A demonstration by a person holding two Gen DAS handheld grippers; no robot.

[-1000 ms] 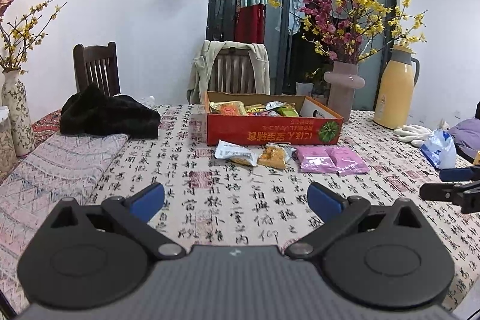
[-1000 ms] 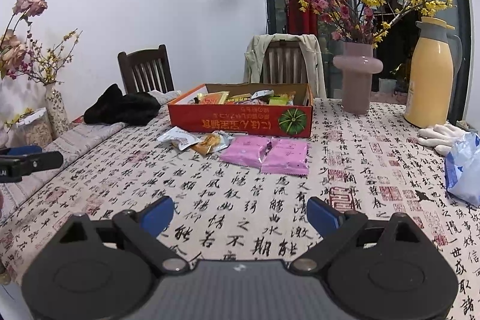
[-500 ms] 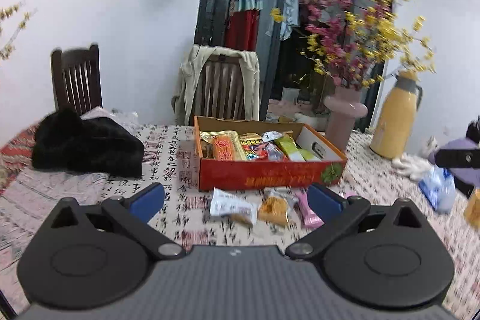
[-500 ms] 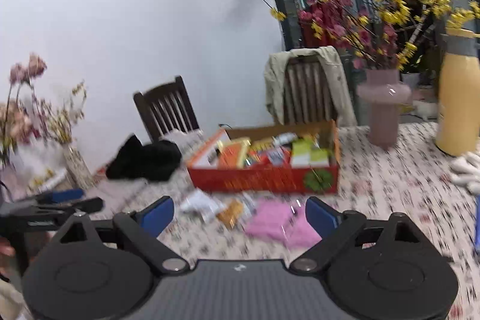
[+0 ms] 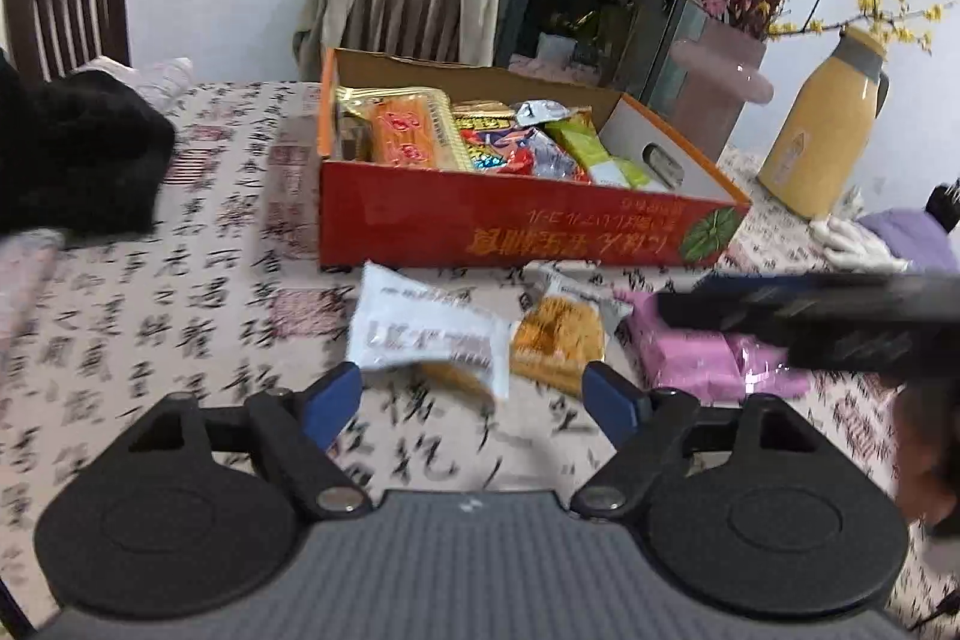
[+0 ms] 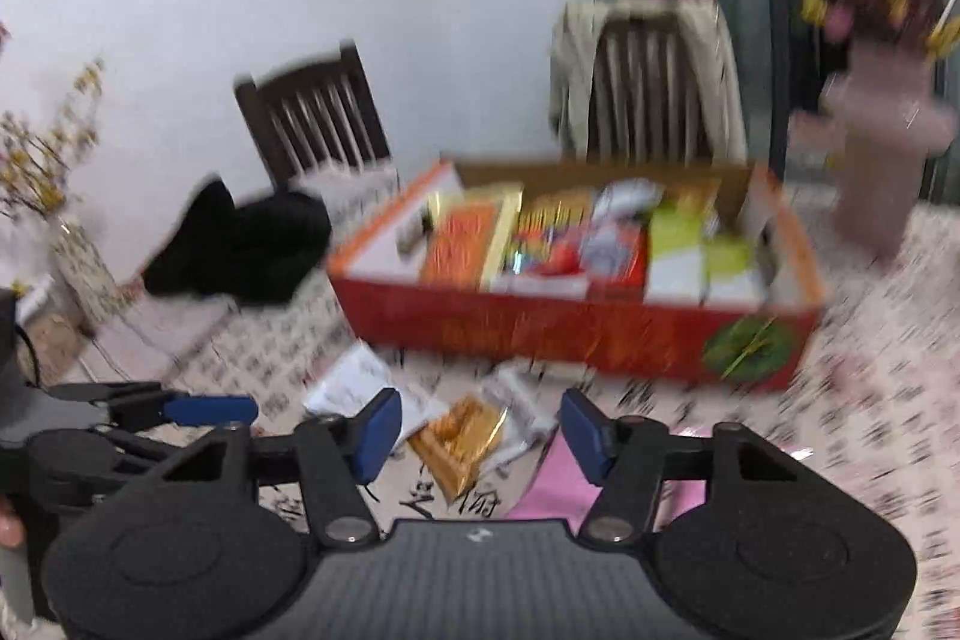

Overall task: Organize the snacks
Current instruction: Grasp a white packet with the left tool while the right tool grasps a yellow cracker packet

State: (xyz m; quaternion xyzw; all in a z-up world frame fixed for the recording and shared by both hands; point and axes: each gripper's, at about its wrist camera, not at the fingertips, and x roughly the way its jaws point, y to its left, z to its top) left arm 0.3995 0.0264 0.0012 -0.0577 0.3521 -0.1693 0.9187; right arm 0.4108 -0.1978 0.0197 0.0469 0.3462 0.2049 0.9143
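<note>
A red cardboard box [image 5: 528, 235] [image 6: 570, 334] full of snack packets stands mid-table. In front of it lie a white packet [image 5: 420, 334] [image 6: 354, 382], a gold packet [image 5: 558, 334] [image 6: 465, 439] and pink packets [image 5: 702, 367] [image 6: 549, 484]. My left gripper [image 5: 471, 397] hovers just short of the white packet, its jaws closing with nothing pressed between them. My right gripper [image 6: 480, 433] hangs over the gold and pink packets, jaws closing, pads touching nothing. In the left wrist view the right gripper's finger [image 5: 810, 316] reaches across the pink packets.
A black garment [image 5: 78, 160] lies at the left. A pink vase [image 5: 720, 88], a yellow thermos [image 5: 822, 136] and white gloves [image 5: 852, 244] stand right of the box. Two chairs stand behind the table. A patterned vase [image 6: 84, 268] is at the far left edge.
Both grippers moved forward and tilted down toward the loose packets before the box. Both pairs of jaws narrowed, the right more. The right gripper now reaches across the pink packets in the left view.
</note>
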